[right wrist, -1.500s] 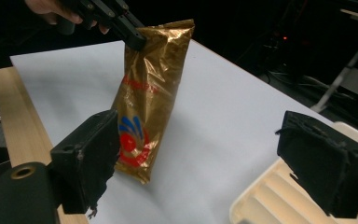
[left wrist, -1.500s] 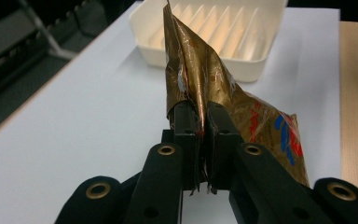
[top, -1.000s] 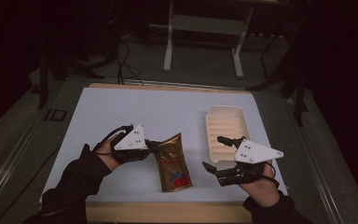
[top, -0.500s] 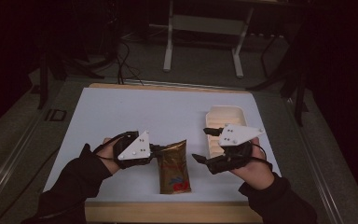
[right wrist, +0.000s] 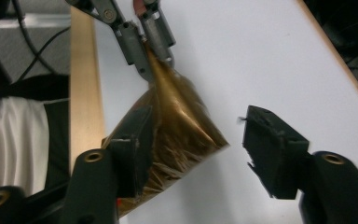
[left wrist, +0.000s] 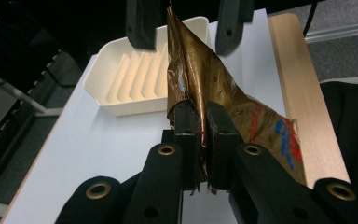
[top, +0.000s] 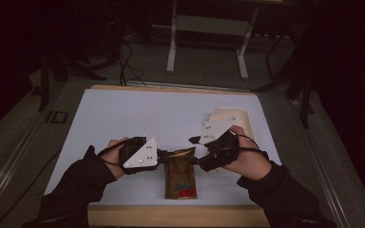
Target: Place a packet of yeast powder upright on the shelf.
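Meanwhile, the left gripper point(top: 160, 155) clamped 1 top corner of the gold snack pouch point(top: 180, 174), which lay near the white table's point(top: 138, 114) front edge. The right gripper's point(top: 196, 149) jaws, just closing, straddled the opposite corner unpinched, beside the ridged tray point(top: 245, 119).

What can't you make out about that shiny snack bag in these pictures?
- Printing on the bag: too small and dim in the high view.
- Its pinched corner: hidden between the left gripper jaws.
- Its lower end: cut off by the bottom edge in the right gripper view.
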### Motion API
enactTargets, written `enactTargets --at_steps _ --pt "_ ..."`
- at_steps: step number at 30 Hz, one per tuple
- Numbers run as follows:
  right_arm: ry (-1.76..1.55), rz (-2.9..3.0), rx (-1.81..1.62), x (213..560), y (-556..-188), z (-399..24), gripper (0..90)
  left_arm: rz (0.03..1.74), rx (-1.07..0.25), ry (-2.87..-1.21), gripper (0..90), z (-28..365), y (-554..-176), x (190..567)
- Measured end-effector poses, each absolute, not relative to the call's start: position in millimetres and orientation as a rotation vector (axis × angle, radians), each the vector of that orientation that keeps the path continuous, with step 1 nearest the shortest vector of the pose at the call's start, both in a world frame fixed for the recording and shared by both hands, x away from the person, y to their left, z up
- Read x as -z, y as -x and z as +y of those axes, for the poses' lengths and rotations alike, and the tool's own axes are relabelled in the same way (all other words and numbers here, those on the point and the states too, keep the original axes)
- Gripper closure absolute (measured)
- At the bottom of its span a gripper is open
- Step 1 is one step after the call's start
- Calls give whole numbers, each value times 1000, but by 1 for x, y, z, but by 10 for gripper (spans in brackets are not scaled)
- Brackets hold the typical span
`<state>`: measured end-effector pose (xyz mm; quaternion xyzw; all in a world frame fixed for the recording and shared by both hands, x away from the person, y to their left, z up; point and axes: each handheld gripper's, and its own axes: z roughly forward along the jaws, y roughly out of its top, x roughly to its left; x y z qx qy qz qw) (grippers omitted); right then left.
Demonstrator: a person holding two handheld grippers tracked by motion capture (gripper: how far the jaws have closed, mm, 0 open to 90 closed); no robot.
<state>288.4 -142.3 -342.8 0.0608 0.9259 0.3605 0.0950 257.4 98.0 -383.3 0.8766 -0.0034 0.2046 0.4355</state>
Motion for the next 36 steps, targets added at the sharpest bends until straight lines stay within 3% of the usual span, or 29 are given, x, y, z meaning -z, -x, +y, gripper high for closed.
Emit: enactTargets --at_steps 5,17,23,34,36 --pt "-129 2884 -916 343 -297 -129 526 -16 -513 -2195 864 95 -257 385" --pt "-40 3098 -512 348 -305 -103 635 -36 -513 -2204 863 90 -256 390" --pt "23 3069 -516 345 -305 -102 822 -7 -511 -2173 855 93 -258 391" --pt "109 3044 -505 341 -301 -106 869 37 -404 -2133 803 95 -263 388" --pt "110 3039 -512 339 -301 -107 871 73 -402 -2123 735 97 -265 386"
